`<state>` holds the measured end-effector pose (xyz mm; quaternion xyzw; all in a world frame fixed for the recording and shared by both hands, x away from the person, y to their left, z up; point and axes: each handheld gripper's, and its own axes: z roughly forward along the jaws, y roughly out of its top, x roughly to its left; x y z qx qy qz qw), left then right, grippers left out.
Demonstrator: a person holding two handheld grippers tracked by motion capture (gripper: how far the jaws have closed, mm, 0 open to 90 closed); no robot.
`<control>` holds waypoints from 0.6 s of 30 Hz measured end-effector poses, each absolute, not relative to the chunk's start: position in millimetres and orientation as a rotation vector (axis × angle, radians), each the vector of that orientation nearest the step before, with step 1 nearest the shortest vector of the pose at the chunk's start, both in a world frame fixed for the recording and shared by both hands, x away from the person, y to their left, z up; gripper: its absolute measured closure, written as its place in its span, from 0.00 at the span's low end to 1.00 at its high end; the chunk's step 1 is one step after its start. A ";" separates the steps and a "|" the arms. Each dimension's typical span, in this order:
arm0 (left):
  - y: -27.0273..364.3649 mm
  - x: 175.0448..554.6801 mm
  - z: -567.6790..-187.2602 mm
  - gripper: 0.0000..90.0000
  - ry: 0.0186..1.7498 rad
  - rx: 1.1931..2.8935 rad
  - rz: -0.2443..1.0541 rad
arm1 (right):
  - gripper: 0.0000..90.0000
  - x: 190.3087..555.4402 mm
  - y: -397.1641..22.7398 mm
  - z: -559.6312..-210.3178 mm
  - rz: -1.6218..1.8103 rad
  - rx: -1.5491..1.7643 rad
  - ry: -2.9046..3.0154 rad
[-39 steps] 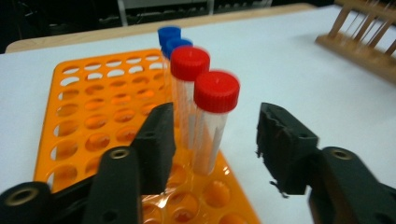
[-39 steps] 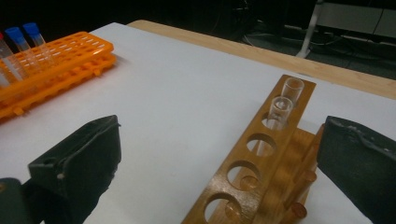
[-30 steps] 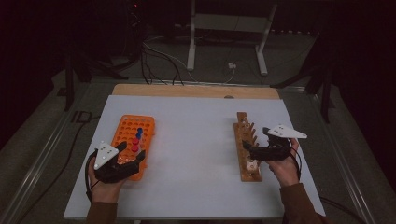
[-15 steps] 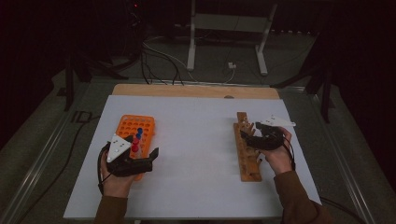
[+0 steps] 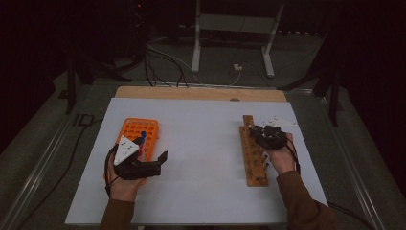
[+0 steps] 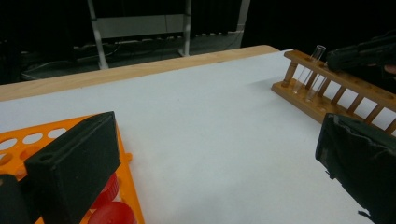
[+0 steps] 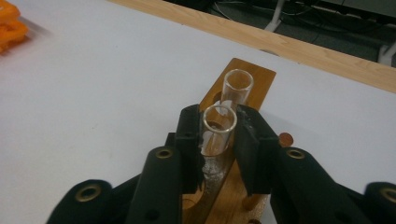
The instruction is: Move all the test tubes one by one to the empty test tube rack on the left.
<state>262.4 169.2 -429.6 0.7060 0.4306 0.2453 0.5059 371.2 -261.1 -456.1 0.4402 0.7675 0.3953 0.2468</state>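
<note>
My right gripper (image 5: 256, 130) is at the far end of the wooden tube rack (image 5: 252, 165). Its jaws have just been closing and now press both sides of a clear glass test tube (image 7: 217, 127) that stands in the rack (image 7: 233, 200). A second glass tube (image 7: 237, 86) stands in the hole just beyond. My left gripper (image 5: 162, 163) lies at the near right corner of the orange tube rack (image 5: 143, 128); its jaws have just been opening and stand wide apart (image 6: 215, 172) with nothing between them. Red caps (image 6: 109, 212) show in the orange rack (image 6: 28, 139).
A white sheet (image 5: 201, 158) covers the table, with a bare wooden strip (image 5: 201, 92) along the far edge. A blue-capped tube (image 5: 142, 134) stands in the orange rack. A small brown disc (image 7: 286, 139) lies beside the wooden rack. Cables and a white stand are on the floor beyond.
The left hand slid right along the orange rack's near side and its jaws spread wide. The right hand moved toward the wooden rack's far end and its jaws closed on a glass tube.
</note>
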 end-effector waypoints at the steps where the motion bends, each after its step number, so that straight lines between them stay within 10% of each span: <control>1: 168.9 262.5 -429.6 0.00 1.037 1.704 0.590 | 0.83 371.7 -260.2 -456.0 1.073 1.195 2.094; 18: 169.6 263.2 -431.6 0.00 1.032 1.720 0.586 | 0.85 367.7 -257.9 -449.7 1.074 1.162 2.086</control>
